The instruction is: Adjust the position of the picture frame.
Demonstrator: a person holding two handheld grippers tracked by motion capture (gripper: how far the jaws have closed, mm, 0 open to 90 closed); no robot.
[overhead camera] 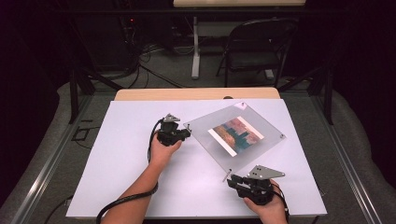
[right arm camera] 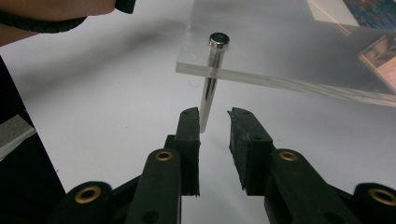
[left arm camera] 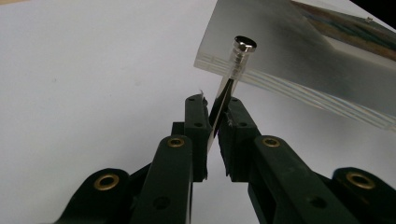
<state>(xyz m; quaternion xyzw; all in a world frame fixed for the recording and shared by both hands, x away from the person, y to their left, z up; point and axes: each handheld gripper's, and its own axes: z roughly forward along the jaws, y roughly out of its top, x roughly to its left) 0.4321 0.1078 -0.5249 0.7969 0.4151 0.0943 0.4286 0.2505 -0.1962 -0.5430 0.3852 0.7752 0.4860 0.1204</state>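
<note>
Clear acrylic photo frame lying at a slant on the white surface, a colourful print sandwiched between its two panes, a metal standoff pin through each corner

Left tongs at the frame's left corner, clenched on the shank of that corner's pin; in the left gripper view, pads pinching the slim rod just below the stacked panes, cap of the pin standing above the top pane, corner lifted clear of the surface

Right tongs at the near corner, jaws parted around the second pin; in the right gripper view, left pad just beside or perhaps grazing the rod's lower end, right pad standing apart, so nothing gripped there yet

Step in hand, by the look of it: taking hold of two corner pins, one secured, the other about to be, whether to unscrew the standoffs or to lift the frame

Next move calls for nudging the right tongs a little forward so the rod sits mid-pad rather than at the tips, then squeezing shut squarely on it; left grip to be held steady meanwhile, since a polished rod slips easily and a tilt could drag the panes
</note>
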